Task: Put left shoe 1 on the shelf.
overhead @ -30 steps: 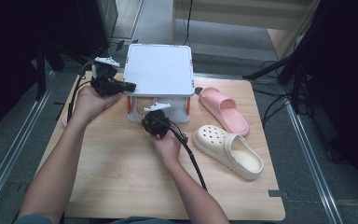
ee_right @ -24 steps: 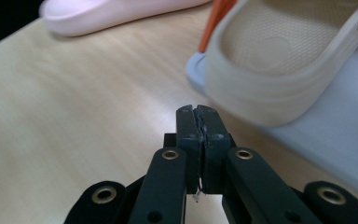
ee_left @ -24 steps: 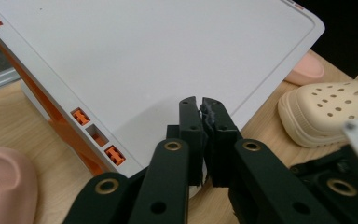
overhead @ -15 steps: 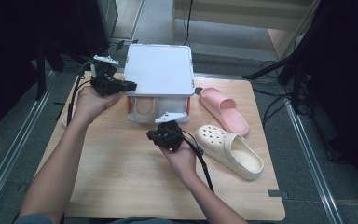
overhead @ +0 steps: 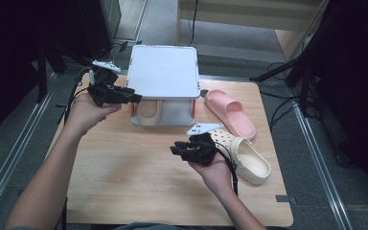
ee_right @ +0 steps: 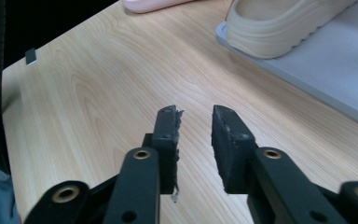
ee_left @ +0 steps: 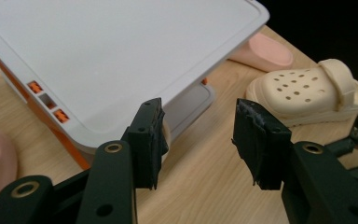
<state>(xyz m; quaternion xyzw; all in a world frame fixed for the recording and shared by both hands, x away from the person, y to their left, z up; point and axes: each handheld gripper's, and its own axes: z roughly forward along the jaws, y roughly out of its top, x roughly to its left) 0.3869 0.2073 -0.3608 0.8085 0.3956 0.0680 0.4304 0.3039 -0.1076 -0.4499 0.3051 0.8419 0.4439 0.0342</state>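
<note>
Light wooden tabletop [overhead: 124, 182] on grey floor [overhead: 316, 191]. Metal rails [overhead: 9, 158] flank both sides. Dark stands and cables [overhead: 287, 76] at right; dim surroundings.

The near half of the table [overhead: 124, 191] is unobstructed, whereas passage along the far edge is blocked by the lidded box [overhead: 163, 76] and, toward the right edge, by two shoes [overhead: 242, 139].

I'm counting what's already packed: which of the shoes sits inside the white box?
The cream clog under the box's lid. The other cream clog and the pink slide lie on the bare table.
</note>
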